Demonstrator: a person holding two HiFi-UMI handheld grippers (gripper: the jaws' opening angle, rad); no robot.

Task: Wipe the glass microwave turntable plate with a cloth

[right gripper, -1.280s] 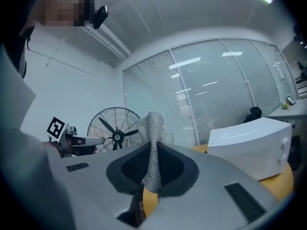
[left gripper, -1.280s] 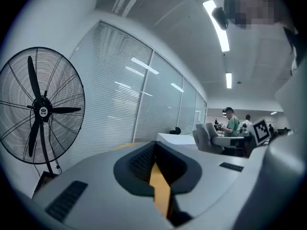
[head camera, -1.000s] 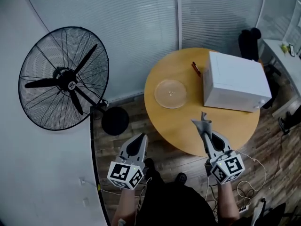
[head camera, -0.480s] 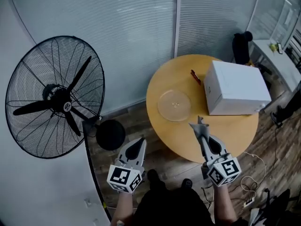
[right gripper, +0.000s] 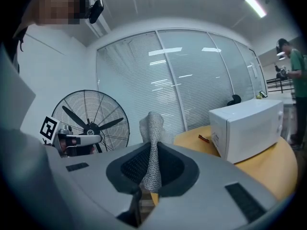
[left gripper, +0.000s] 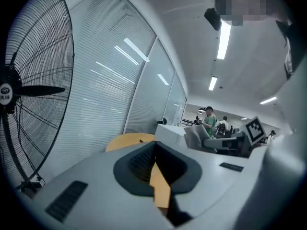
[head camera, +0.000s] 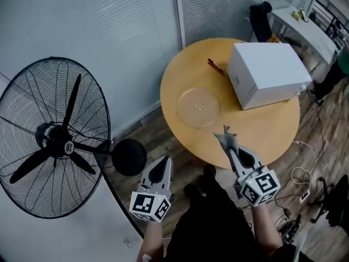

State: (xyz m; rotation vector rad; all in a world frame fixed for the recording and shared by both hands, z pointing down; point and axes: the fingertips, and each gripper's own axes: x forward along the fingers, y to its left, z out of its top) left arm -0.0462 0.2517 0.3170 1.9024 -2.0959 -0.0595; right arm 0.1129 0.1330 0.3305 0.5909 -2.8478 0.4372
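Observation:
The clear glass turntable plate [head camera: 199, 107] lies flat on the round wooden table [head camera: 262, 127], left of the white microwave [head camera: 267, 72]. In the head view my right gripper [head camera: 229, 145] hovers over the table's near edge, short of the plate, shut on a grey mesh cloth [head camera: 224, 134] that sticks out past its tips. The right gripper view shows the cloth [right gripper: 152, 143] pinched upright between the jaws, with the microwave [right gripper: 247, 128] ahead at the right. My left gripper [head camera: 164, 161] hangs over the floor left of the table, its jaws shut on nothing.
A red pen [head camera: 215, 66] lies on the table behind the plate. A large black pedestal fan [head camera: 52, 141] with its round base [head camera: 128, 157] stands at the left by the glass wall. Cables [head camera: 300, 176] trail on the floor at the right.
The head view has swung, so the fan sits lower left and the table higher. Both grippers keep much the same pose, and the right one still holds the cloth.

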